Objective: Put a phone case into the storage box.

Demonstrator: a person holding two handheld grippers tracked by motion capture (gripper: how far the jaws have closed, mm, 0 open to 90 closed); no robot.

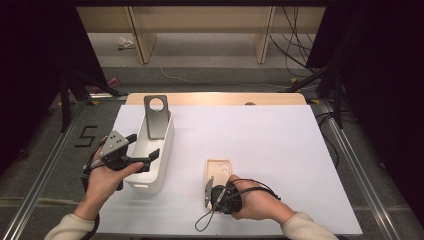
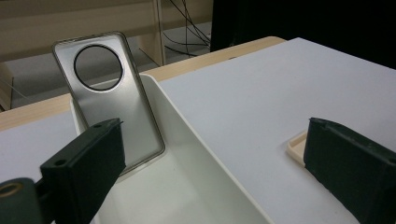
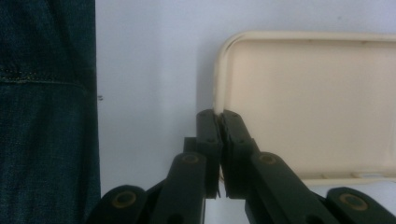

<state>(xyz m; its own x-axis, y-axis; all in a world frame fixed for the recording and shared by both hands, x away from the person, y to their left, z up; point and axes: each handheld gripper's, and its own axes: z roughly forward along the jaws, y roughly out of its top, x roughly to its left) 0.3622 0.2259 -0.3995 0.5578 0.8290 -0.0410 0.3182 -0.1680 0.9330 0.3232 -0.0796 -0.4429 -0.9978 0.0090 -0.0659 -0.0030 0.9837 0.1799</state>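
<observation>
High view. White bin [image 1: 161, 165] at centre left of the frame, on the white table [image 1: 280, 150]. A grey phone case [image 1: 156, 116] stands tilted in the bin's far end, its round camera hole above the rim. Left gripper [image 1: 142, 150] sits at the bin's near end, jaws spread over the opening, nothing between them. A cream phone case [image 1: 219, 171] lies flat at lower centre, hollow side up. Right gripper [image 1: 209, 192] meets its near end, hand behind it.

Left gripper view. Jaws wide apart at lower left and lower right, released. Grey case [image 2: 109, 98] leans against the bin [image 2: 196, 154] wall at upper left. A corner of the cream case [image 2: 295, 147] shows at right, partly behind the jaw.

Right gripper view. Jaws clenched together at lower centre, their tips [image 3: 219, 116] meeting right at the rim of the cream case [image 3: 308, 102]. The rim looks pinched between them, though the pinch point itself is hidden. Dark denim [image 3: 46, 112] down the left edge.

Handling, as a judgement: the cream case looks light, thin-walled and somewhat flexible, with a smooth finish that could slip. The raised side rim is the only real purchase while it lies flat; a grip near the middle of an edge would keep it from swinging when lifted.
</observation>
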